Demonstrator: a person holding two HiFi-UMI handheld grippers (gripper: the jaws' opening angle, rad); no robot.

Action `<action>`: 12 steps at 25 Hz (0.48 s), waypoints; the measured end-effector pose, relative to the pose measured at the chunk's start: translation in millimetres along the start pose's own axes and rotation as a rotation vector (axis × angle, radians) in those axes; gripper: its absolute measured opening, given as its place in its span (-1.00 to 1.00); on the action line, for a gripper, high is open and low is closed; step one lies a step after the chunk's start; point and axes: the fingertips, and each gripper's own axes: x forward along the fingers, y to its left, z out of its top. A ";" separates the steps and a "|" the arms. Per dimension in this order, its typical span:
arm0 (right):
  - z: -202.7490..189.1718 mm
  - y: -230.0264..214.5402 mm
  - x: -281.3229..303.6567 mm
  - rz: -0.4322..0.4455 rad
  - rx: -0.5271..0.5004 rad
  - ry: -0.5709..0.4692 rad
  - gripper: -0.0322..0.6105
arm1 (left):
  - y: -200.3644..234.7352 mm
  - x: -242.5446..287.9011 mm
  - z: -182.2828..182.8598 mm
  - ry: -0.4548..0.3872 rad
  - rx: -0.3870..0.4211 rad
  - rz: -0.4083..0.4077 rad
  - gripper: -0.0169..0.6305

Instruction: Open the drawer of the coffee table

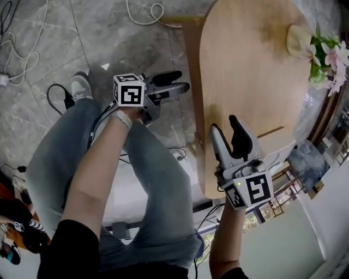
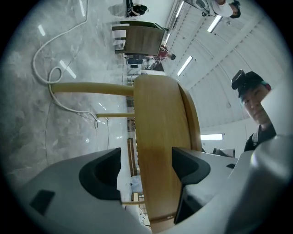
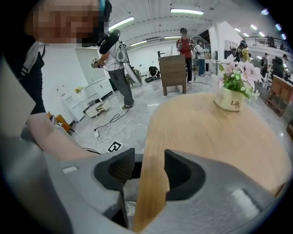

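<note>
The oval wooden coffee table fills the upper right of the head view. Its darker side band faces my left gripper, which points at it from the left, open and apart from it. In the left gripper view the band shows between the open left gripper pads, untouched. No drawer handle shows. My right gripper hangs over the table's near rim, open and tilted down. In the right gripper view the rim runs between the spread right gripper pads, which do not press on it.
A cream pot with pink flowers stands on the table's far end, also seen as a pot in the right gripper view. My jeans-clad legs lie left of the table. Cables trail over the tiled floor. People and a chair stand far off.
</note>
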 end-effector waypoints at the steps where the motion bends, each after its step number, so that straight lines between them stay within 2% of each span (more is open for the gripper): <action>1: 0.2 -1.2 3.1 0.001 0.004 -0.012 -0.27 | 3.0 3.9 -0.8 -0.004 -0.004 -0.018 0.12; 6: -8.1 -6.0 12.7 0.001 0.040 -0.030 -0.27 | 14.7 18.9 -7.7 -0.004 -0.013 -0.107 0.12; 12: -21.1 -11.0 13.6 0.005 0.029 -0.030 -0.27 | 4.7 35.8 -26.0 0.073 0.016 -0.243 0.12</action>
